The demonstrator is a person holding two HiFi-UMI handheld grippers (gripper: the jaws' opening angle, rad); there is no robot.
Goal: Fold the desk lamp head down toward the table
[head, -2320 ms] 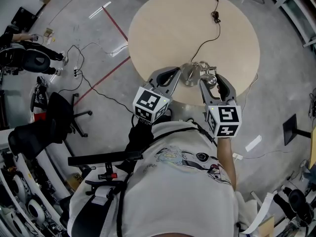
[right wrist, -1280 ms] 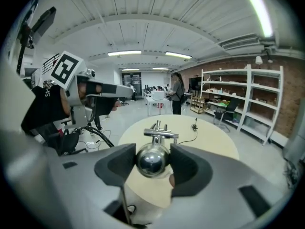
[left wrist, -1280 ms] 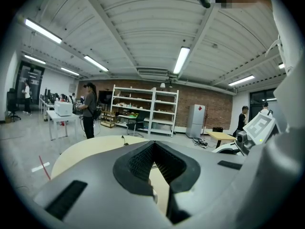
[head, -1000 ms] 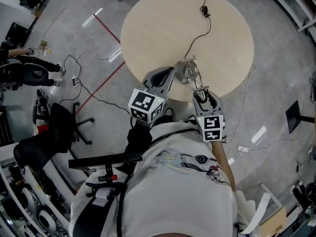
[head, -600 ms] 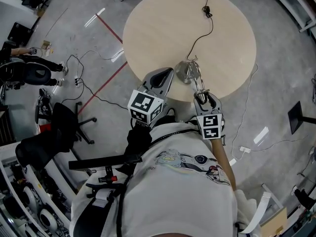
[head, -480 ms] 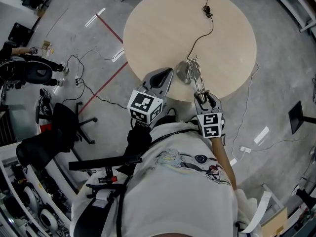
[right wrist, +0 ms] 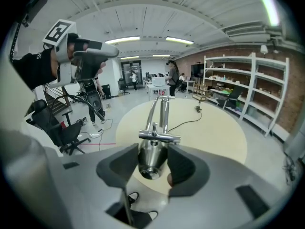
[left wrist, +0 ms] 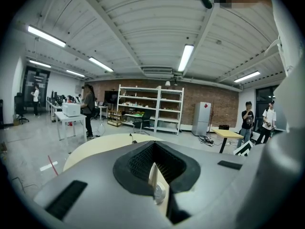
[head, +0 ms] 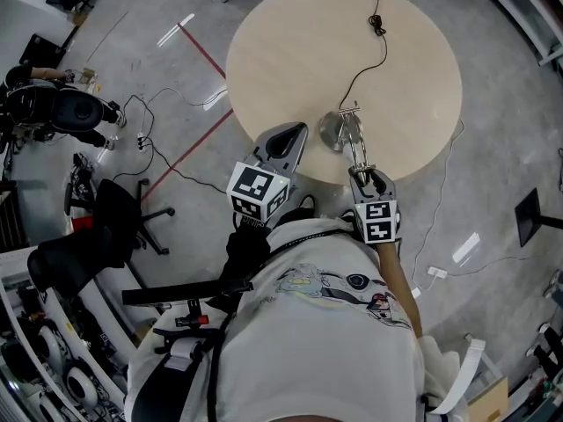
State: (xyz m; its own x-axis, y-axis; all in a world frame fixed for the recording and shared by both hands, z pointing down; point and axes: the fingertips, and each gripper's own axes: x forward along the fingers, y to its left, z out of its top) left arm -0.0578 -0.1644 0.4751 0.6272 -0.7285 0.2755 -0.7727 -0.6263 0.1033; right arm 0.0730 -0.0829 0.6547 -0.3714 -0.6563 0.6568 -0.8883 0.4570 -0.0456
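The right gripper is closing its jaws, and both pads already press the sides of the chrome lamp head. The head hangs at the tabletop's near edge. From it the twin-rod arm runs back to the base, just inside that edge. The left gripper is just beside the base, jaws drawn together. The cord trails to the far edge.

Lamp base sits on round table, near the person's edge. Cord runs from it to the far edge. Lamp arm reaches back over the near edge. Lamp head lies between right gripper's closing jaws. Left gripper is just left of the base.
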